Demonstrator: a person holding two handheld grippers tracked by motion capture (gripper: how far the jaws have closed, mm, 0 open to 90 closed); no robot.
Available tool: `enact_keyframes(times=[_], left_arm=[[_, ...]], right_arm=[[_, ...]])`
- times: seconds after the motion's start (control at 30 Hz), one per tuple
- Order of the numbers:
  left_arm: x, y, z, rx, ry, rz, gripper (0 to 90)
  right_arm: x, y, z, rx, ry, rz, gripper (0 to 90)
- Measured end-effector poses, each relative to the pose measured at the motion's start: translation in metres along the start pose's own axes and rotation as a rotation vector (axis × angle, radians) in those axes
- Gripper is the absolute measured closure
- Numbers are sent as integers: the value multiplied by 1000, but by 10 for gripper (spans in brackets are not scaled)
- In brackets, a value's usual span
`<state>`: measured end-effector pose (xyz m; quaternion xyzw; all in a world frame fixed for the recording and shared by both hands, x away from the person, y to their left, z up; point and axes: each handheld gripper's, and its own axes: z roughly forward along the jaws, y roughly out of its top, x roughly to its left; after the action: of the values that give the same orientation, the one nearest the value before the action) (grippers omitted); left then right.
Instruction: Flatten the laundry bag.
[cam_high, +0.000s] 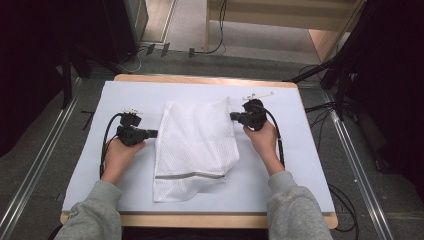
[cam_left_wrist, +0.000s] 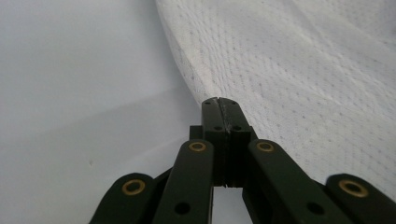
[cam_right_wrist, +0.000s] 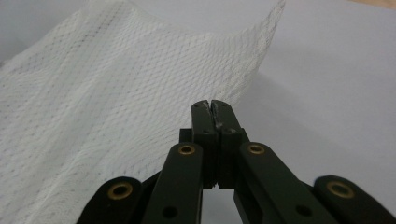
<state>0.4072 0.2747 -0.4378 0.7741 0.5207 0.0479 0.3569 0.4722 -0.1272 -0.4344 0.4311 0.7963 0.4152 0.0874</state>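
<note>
Black grippers (cam_left_wrist: 219, 105) pinch white mesh bag (cam_high: 195, 145) (rumpled).

The high view looks down over the table (cam_high: 300, 150); both gripper views sit close, sharing the mesh bag (cam_high: 195, 145).

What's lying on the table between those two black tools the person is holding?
A white mesh laundry bag spreads between the left tool and right tool on the pale table cover, as the high view shows; each tool pinches an edge.
</note>
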Motion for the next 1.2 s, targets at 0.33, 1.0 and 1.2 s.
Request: enact_keyframes(times=[0.33,1.0,1.2], left_arm=[[8,3,9,2,-21,-20,800],[-36,-42,-37,14,-45,67,543],[-35,-52,-32,26,-41,49,527]], right_arm=[[-19,-8,20,55,-19,51,829],[36,-43,-48,20,15,-51,643],[47,-66,-50,37,29,-48,582]])
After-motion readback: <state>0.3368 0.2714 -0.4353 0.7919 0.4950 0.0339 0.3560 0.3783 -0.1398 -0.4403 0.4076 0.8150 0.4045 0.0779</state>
